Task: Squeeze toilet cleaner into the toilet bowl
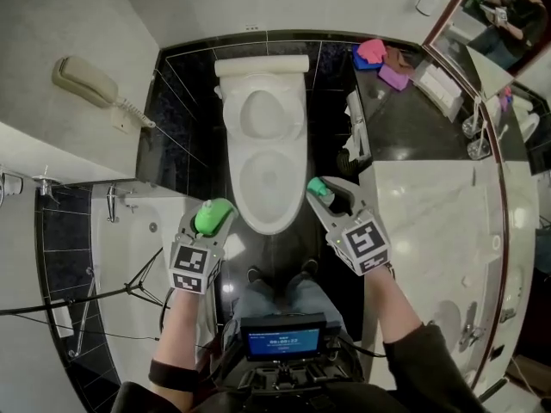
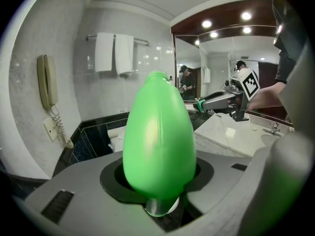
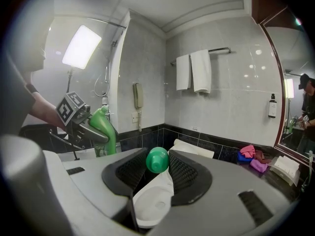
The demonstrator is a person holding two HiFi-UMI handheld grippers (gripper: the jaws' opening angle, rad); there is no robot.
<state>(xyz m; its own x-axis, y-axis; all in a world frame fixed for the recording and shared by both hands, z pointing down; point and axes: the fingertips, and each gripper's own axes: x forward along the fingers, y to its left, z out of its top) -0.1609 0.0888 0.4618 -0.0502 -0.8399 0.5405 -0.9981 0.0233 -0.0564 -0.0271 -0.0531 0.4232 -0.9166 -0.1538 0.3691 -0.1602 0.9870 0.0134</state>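
The white toilet (image 1: 297, 166) stands in the middle of the head view with its lid up and its bowl (image 3: 152, 200) open. My left gripper (image 1: 211, 224) is shut on a green toilet-cleaner bottle (image 1: 213, 216), upright near the bowl's front left. In the left gripper view the bottle (image 2: 158, 141) fills the jaws and its neck (image 2: 157, 75) is uncapped. My right gripper (image 1: 325, 198) is shut on the small green cap (image 1: 317, 188) at the bowl's front right. Seen from the right gripper, the cap (image 3: 157, 160) sits between the black pads (image 3: 183, 173), above the bowl.
A wall phone (image 1: 84, 82) hangs at the left, above a bathtub (image 1: 129, 231) with a light stand (image 1: 129, 286). A marble counter (image 1: 430, 222) runs along the right, with coloured cloths (image 1: 379, 58) at its far end. Two white towels (image 3: 193, 72) hang behind the toilet. The person's shoes (image 1: 275, 275) stand before the bowl.
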